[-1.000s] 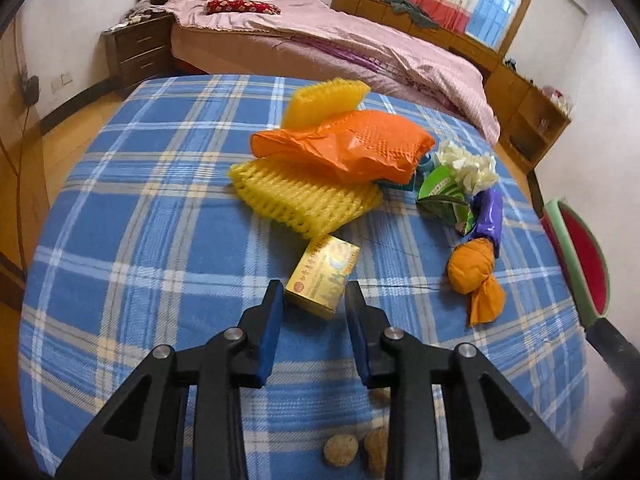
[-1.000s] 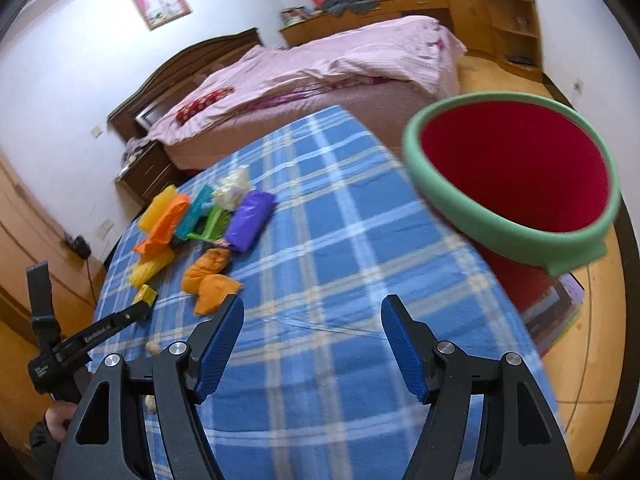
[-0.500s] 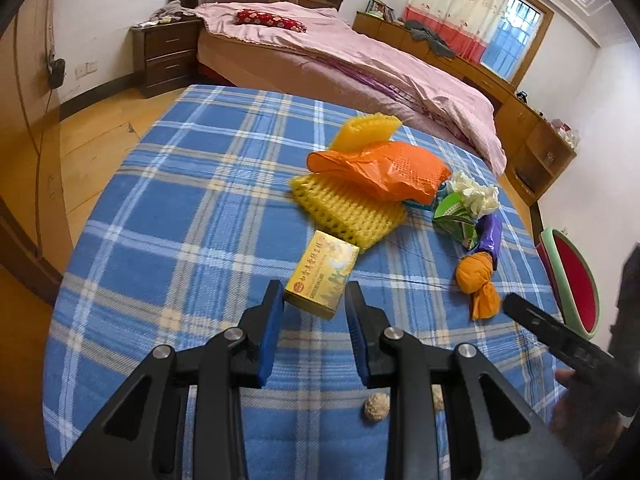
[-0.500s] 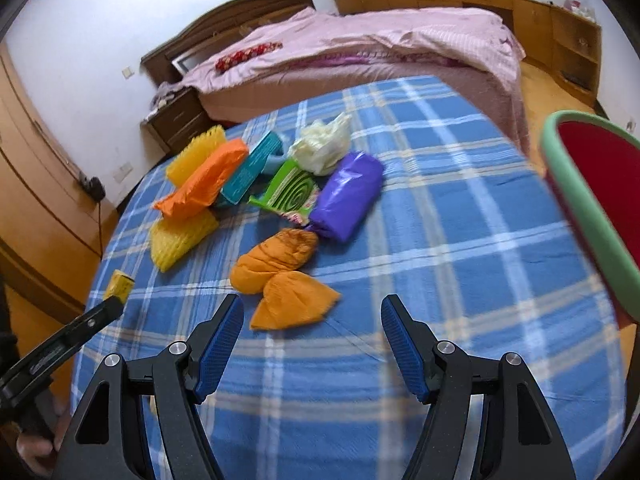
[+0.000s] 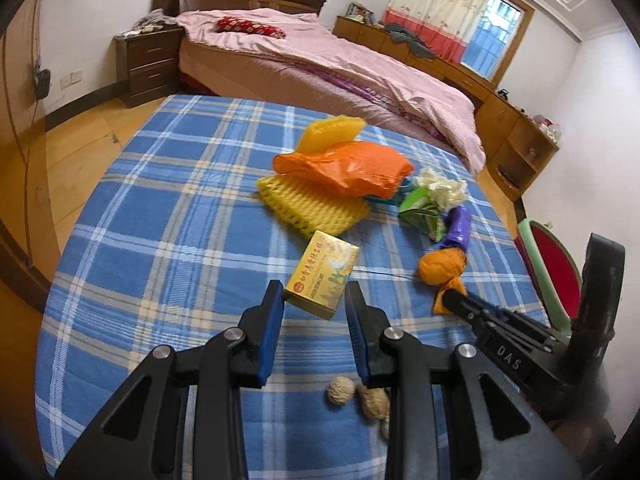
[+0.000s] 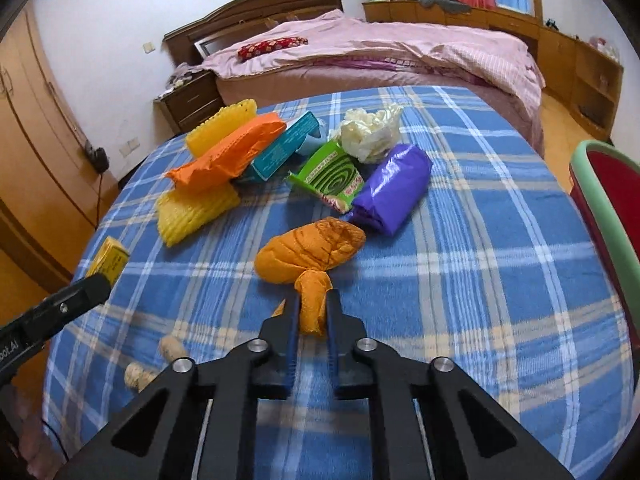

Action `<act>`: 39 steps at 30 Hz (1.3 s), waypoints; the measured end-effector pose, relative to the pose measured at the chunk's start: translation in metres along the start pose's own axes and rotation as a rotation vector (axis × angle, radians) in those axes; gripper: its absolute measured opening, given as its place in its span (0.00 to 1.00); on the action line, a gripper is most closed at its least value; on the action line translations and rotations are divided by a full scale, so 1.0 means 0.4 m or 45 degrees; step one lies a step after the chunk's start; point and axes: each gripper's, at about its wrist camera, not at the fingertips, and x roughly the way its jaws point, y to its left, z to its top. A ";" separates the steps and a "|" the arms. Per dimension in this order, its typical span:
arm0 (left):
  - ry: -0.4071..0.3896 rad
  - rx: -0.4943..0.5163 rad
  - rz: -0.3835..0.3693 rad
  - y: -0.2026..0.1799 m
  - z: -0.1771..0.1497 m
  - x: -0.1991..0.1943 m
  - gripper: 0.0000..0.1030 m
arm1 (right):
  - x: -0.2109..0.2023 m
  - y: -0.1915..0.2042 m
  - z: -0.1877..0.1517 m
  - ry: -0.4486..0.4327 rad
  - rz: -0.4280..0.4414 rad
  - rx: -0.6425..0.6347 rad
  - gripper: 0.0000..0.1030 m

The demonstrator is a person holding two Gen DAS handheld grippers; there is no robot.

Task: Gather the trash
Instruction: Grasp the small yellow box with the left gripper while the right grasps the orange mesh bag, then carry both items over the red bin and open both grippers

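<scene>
Left tongs (image 5: 314,300): I hold them clamped on the near end of the yellow box (image 5: 322,275). The box is lifted clear of the table (image 5: 168,216), its long axis running forward and slightly right, away from the tongs.

Right tongs (image 6: 312,312): drawn together on the twisted tail of the orange bag (image 6: 310,254). The bulk of the bag lies on the cloth straight ahead of the fingertips, its long axis running away from me and to the right. The grip is on thin plastic only; I judge it could slip once the weight comes on.

Remaining trash on the table: yellow foam netting (image 6: 196,210), an orange packet (image 6: 228,156), a teal box (image 6: 286,146), a green carton (image 6: 330,172), a crumpled white wrapper (image 6: 370,130), a purple bag (image 6: 394,188), and nut shells (image 5: 340,391) near the table edge.

Deciding relation: the red bin with green rim (image 6: 604,200) stands off the table's right edge. It lies to the right of both tongs, and the right hand is clearly the nearer. I judge the orange bag should travel rightward over the rim first; the left tongs must carry the box across the table to reach it.
</scene>
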 end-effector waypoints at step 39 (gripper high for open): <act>-0.026 0.426 -0.301 -0.554 0.035 0.011 0.30 | -0.433 -0.373 -0.017 -0.379 -0.316 0.247 0.09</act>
